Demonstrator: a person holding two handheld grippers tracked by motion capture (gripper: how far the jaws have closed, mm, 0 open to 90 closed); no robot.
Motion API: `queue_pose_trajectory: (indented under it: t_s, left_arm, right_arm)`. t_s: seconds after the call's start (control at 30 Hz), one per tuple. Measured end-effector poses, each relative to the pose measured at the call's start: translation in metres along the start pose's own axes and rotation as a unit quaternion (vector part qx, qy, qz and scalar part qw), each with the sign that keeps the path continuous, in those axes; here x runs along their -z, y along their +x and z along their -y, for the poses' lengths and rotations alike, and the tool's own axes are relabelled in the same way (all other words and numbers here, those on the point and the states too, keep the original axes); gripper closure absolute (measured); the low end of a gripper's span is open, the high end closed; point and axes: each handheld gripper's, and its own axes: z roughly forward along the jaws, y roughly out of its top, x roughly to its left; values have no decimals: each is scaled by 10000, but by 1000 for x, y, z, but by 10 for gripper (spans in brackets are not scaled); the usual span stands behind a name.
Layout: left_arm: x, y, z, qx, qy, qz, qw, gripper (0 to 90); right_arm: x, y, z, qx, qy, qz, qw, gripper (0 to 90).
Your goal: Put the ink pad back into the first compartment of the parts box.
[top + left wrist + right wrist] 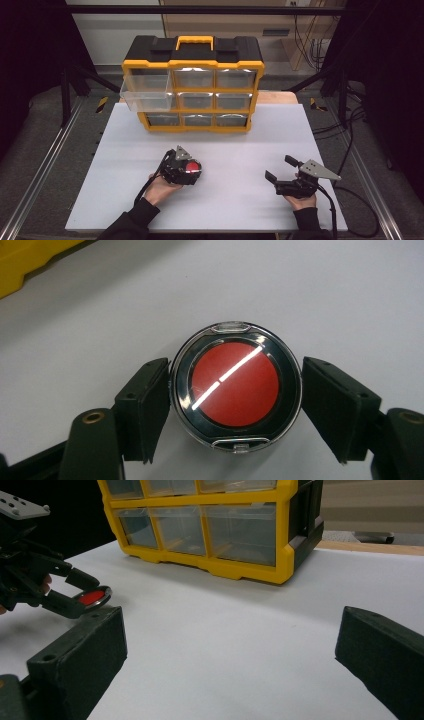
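A small round case (236, 388) with a red middle and a clear lid sits between the jaws of the left gripper (187, 169), which is clamped on its sides just above the white table (225, 200). Behind it stands a yellow and black drawer box (192, 82) with its top left clear drawer (145, 92) pulled out, and the right gripper (280, 170) rests well apart with its jaws wide apart and nothing between them. The left gripper view shows a bright line of light on the case lid, while the high view shows dark floor, metal rails (40, 170) and cables (350, 150) around the table.
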Motion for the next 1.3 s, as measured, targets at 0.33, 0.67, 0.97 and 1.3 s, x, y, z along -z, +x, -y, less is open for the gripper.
queue_pose_trajectory:
  t_s: [0.33,0.67,0.97,1.3]
  left_arm:
    - [17,-4,-1,-73,-126,32,9999,284]
    - [31,-5,-4,-133,-245,22,9996,284]
    - [53,-2,-7,-113,-426,-6,9990,284]
    - [69,-1,-10,-96,-535,-35,9985,284]
  right_arm:
    - [0,0,0,-7,-12,5,10000,6]
    - [0,-1,0,-19,-9,4,10000,6]
    - [1,-1,0,23,-43,-3,10000,6]
    - [0,0,0,5,8,1,10000,6]
